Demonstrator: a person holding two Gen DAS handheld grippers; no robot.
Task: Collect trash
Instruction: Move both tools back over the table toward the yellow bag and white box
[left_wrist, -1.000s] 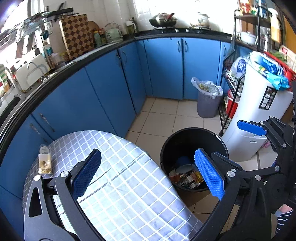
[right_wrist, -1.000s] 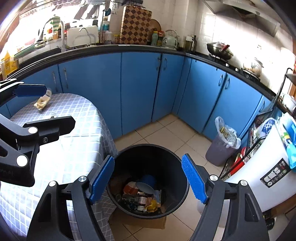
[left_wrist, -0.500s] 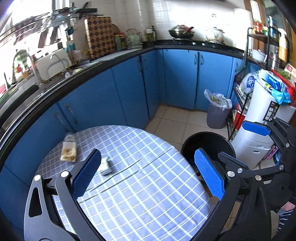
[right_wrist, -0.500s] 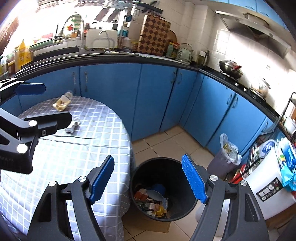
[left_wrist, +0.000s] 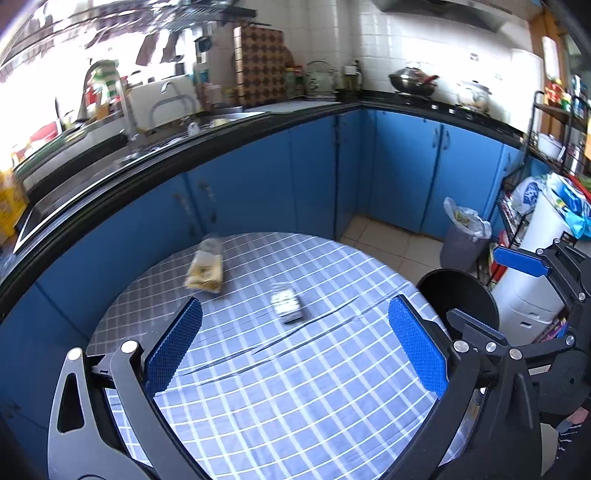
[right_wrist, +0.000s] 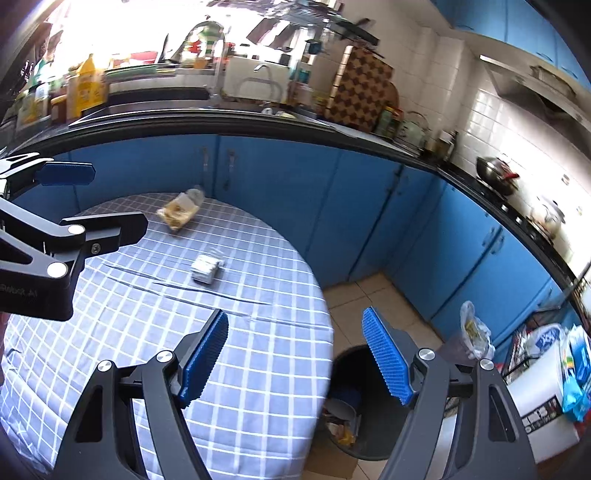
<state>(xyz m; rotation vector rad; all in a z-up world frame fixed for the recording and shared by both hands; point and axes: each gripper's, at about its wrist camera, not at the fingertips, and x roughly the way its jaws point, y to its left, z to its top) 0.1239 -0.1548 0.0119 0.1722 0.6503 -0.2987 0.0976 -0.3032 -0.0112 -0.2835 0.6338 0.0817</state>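
A round table with a blue checked cloth carries two pieces of trash: a yellow-and-clear plastic bag at the far left and a small grey-white crumpled pack near the middle. Both also show in the right wrist view: the bag and the pack. My left gripper is open and empty above the table, short of the pack. My right gripper is open and empty over the table's right edge. A black trash bin holding rubbish stands on the floor right of the table.
Blue kitchen cabinets under a black counter curve behind the table. A small grey bin with a plastic liner and a white container stand at the right by a wire rack. My right gripper shows at the right edge of the left wrist view.
Both grippers have swung left and up from the black bin toward the table. The bag and the pack have come into view. Both grippers stay open.
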